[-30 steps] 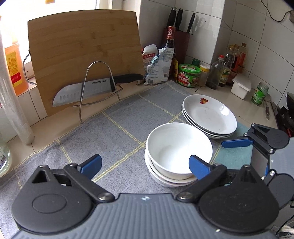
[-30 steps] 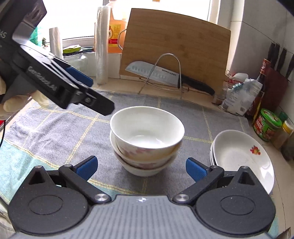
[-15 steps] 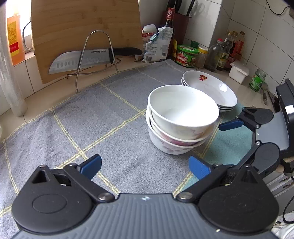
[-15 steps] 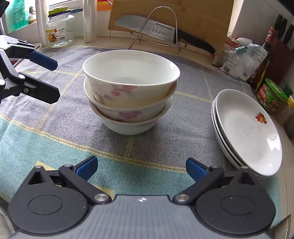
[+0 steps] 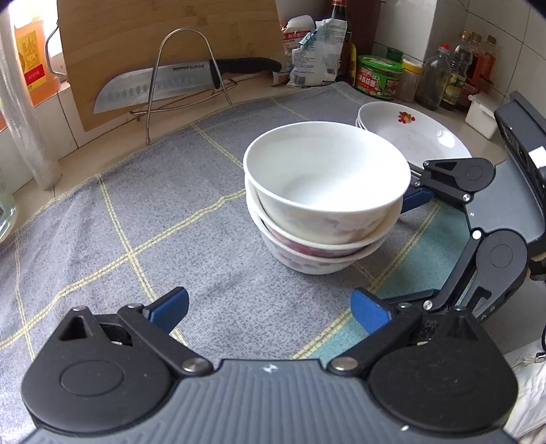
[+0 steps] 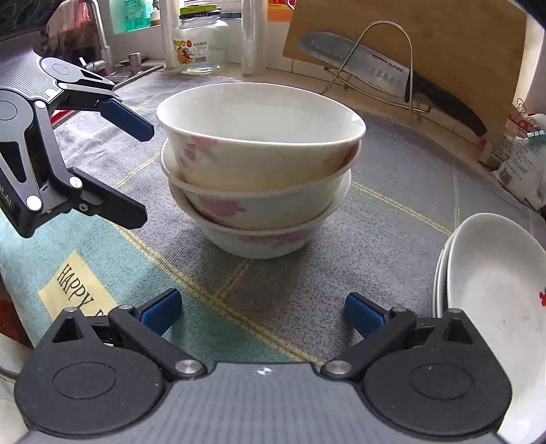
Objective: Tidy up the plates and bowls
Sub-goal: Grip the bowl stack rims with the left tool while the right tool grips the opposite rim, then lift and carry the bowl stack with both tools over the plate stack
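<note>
A stack of three white ceramic bowls with pink flower prints (image 6: 259, 170) stands nested on a grey checked cloth mat (image 5: 136, 211) spread over the counter. To its right in the right wrist view, apart from it, lies a stack of shallow white plates (image 6: 491, 293) — also on the mat. Behind the bowls a steel-bladed kitchen knife with a black handle (image 5: 177, 80) rests in a bent wire rack (image 5: 184, 71), and a bamboo cutting board (image 5: 163, 30) leans behind that. Right of the board, at the back — bottles and a green-lidded jar (image 5: 377, 77).
</note>
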`<state>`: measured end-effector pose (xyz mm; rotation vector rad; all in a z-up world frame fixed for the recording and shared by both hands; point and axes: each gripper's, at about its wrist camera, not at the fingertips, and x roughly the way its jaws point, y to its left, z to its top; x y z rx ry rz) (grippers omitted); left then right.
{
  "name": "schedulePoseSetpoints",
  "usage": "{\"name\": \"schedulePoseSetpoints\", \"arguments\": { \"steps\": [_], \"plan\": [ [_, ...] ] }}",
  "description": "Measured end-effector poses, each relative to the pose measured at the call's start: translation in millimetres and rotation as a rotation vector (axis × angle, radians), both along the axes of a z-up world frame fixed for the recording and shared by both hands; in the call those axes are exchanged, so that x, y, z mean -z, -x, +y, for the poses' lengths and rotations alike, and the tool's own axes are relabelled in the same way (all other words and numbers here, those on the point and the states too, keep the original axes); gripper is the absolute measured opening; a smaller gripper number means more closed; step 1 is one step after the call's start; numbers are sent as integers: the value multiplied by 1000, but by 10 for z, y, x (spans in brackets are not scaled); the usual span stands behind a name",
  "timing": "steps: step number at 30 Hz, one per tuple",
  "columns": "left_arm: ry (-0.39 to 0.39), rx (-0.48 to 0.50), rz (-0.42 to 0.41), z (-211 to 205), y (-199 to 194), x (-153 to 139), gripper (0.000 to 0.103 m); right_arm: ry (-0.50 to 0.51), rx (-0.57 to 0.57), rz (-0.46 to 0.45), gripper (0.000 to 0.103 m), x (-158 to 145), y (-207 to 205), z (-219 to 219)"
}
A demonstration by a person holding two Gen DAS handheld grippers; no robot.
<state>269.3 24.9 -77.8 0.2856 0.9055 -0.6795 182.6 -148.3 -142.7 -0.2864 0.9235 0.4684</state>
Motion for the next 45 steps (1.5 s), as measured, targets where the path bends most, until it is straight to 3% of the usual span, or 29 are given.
{"name": "schedulePoseSetpoints", "arguments": {
  "steps": [5,9,16,22,29,34,45],
  "plan": [
    [-18,34,0,-74,10,35,101,8,7,10,103,-14,-20,11],
    [-16,98,12,-111,-72,93,100,51,8,69,103,-64,-132,69],
    [-14,202,-4,-196,-256,97,100,140,-74,9,103,-177,-259,106],
    [-46,293,-23,-262,-323,117,100,127,-129,-12,103,-198,-463,91],
    [-26,399,-10,-309,-372,153,98,86,-223,-9,103,-194,-526,94],
    [-7,469,18,-322,-415,187,94,36,-282,11,96,-215,-580,66],
    [14,547,20,-316,-487,170,90,32,-366,21,93,-251,-607,75]
  ]
}}
